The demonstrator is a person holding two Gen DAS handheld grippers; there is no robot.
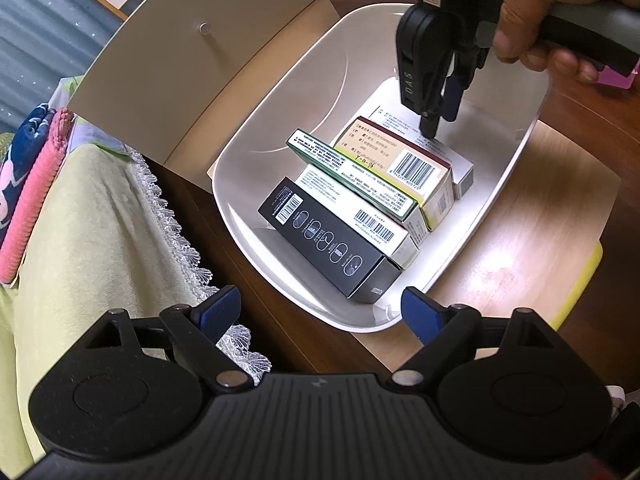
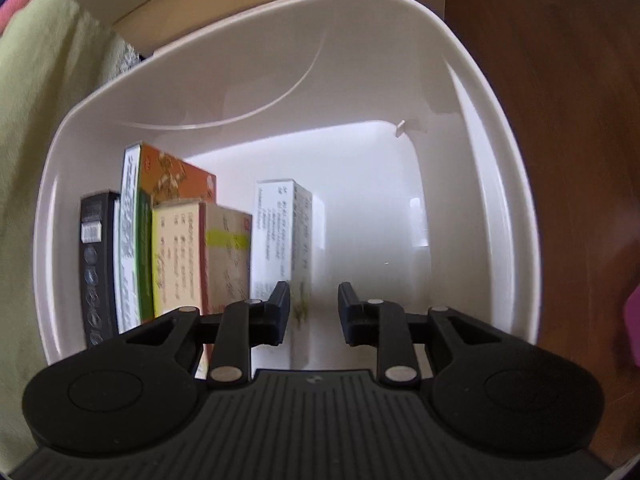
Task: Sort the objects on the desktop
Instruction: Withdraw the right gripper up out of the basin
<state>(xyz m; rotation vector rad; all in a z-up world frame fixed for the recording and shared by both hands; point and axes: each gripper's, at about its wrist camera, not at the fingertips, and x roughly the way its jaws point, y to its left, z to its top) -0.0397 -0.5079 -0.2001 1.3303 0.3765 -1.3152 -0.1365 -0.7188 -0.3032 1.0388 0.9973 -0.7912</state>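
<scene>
A white plastic bin (image 1: 280, 92) is seen at the centre of the left wrist view, set on a dark wooden table (image 1: 576, 128). Beyond it, in the upper left of the frame, a pale board with a small round knob (image 1: 160, 64) is propped, and down the left side a yellow-green cloth with a lace edge (image 1: 88, 216) is draped. A sliver of a pink object (image 1: 616, 76) shows at the right edge, under the hand (image 1: 560, 12) that grips the right tool's handle.

Inside the bin, five boxes are packed side by side on edge. Nearest the lower part of the frame lies a black box (image 1: 332, 248); against it a white box with a barcode (image 1: 360, 216), then a green-edged box (image 1: 352, 172), a tan box with a maroon edge (image 1: 400, 152), and a white box (image 1: 460, 172) farthest back.

The right gripper (image 1: 438, 122) is lowered into the bin from the upper right of the frame, with its tips at the top edge of the white box. In the right wrist view its jaws are seen parted by a moderate gap, nothing clamped between them; the left finger (image 2: 280, 308) sits in front of the white box's near end, though contact cannot be judged there.

The left gripper (image 1: 316, 312) is held at the bottom of its frame, over the bin's near rim, its blue-padded jaws spread wide and empty.
</scene>
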